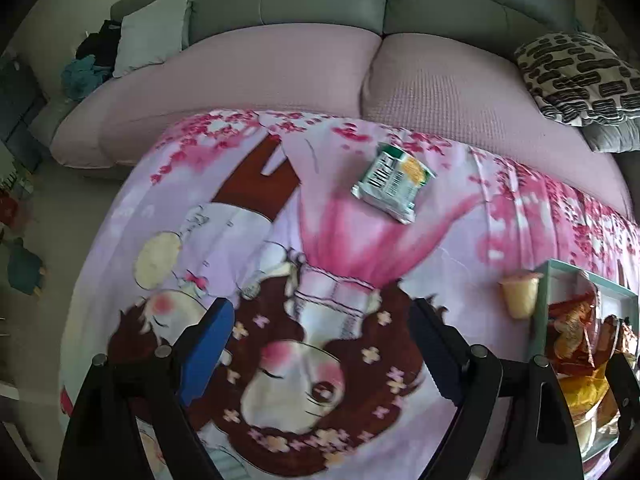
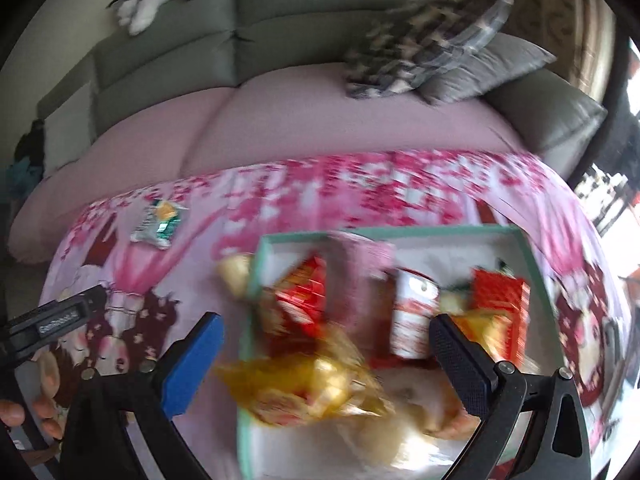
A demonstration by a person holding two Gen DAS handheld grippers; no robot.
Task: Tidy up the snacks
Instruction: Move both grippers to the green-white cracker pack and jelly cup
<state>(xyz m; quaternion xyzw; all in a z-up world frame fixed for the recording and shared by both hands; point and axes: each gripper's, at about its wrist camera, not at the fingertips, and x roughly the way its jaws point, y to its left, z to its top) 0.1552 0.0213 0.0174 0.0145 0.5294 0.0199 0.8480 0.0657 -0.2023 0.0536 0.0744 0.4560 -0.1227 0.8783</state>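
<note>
From the left wrist, the left gripper (image 1: 320, 344) is hanging with jaws spread and nothing between them over the cartoon-print cloth (image 1: 340, 248); a green-and-white snack packet (image 1: 394, 182) is lying beyond, and a yellow jelly cup (image 1: 520, 294) is touching the teal box (image 1: 541, 308).

From the right wrist (blurred), the right gripper (image 2: 326, 364) is hovering, jaws apart and empty, above that snack-filled box (image 2: 524, 248).

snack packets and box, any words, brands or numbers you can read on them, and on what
None can be read.
Green and white packet: a barcode and small print panels, too small to read.
Red packets in the teal box: printing blurred.
Red and white packet: blurred.
Yellow cup beside the box: no print visible.
Left gripper: a white label on its side, too blurred to read.
</note>
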